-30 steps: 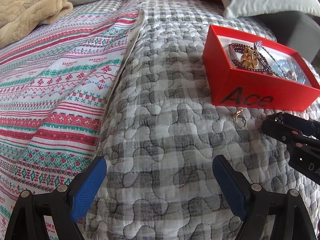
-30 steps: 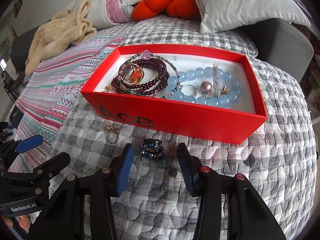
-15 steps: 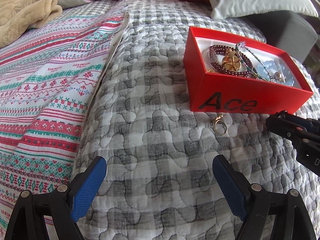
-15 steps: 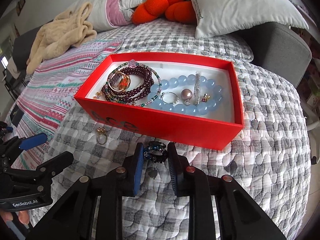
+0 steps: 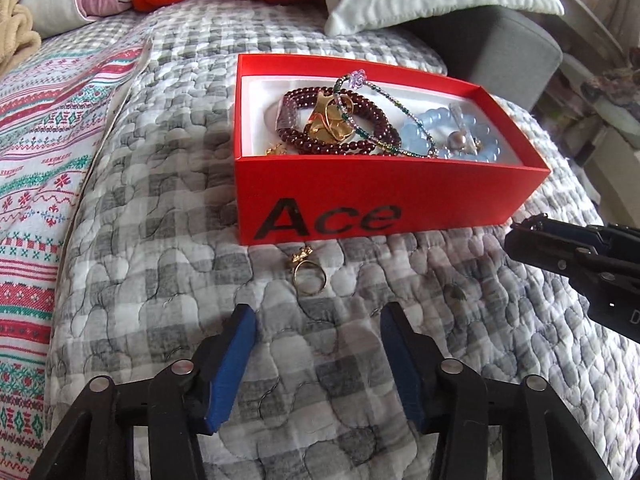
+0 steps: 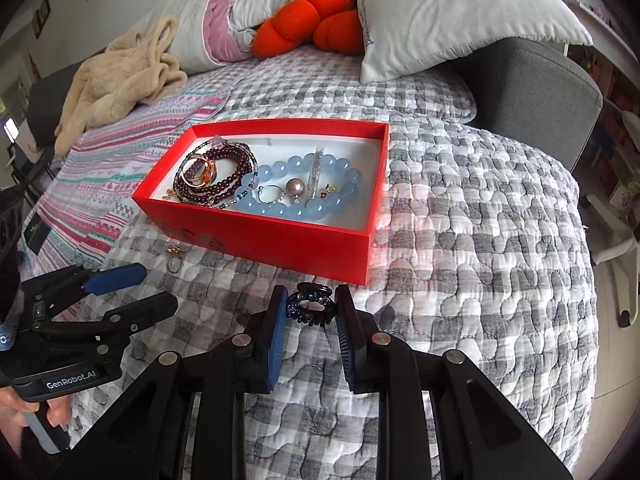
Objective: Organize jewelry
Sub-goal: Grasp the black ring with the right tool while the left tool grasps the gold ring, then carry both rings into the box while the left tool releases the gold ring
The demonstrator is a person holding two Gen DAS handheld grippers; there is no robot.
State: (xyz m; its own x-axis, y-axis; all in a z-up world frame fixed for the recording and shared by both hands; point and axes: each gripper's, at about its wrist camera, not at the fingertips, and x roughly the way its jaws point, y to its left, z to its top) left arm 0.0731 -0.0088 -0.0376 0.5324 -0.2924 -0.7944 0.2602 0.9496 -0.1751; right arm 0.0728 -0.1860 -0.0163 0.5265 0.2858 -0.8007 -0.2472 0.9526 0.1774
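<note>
A red box (image 5: 360, 196) marked "Ace" sits on the grey checked quilt and holds dark red beads (image 5: 372, 140), a pale blue bead bracelet (image 6: 320, 208), gold pieces and a pearl. A gold ring (image 5: 309, 276) lies on the quilt just in front of the box, also seen as the ring (image 6: 174, 262). My left gripper (image 5: 316, 312) is just short of that ring; its jaws are closing with nothing between them. My right gripper (image 6: 310, 300) is shut on a dark blue jewelled clip (image 6: 310, 306), held near the box's front wall.
A small dark charm (image 5: 454, 292) lies on the quilt right of the ring. A striped patterned blanket (image 5: 44, 152) covers the left side. Pillows (image 6: 440, 16), an orange cushion (image 6: 304, 28) and a beige throw (image 6: 116, 80) lie behind the box. The bed edge drops off at the right.
The left gripper swung toward the box and ring, and its jaws narrowed. The right gripper shut on the blue clip and carried it rightward along the box front.
</note>
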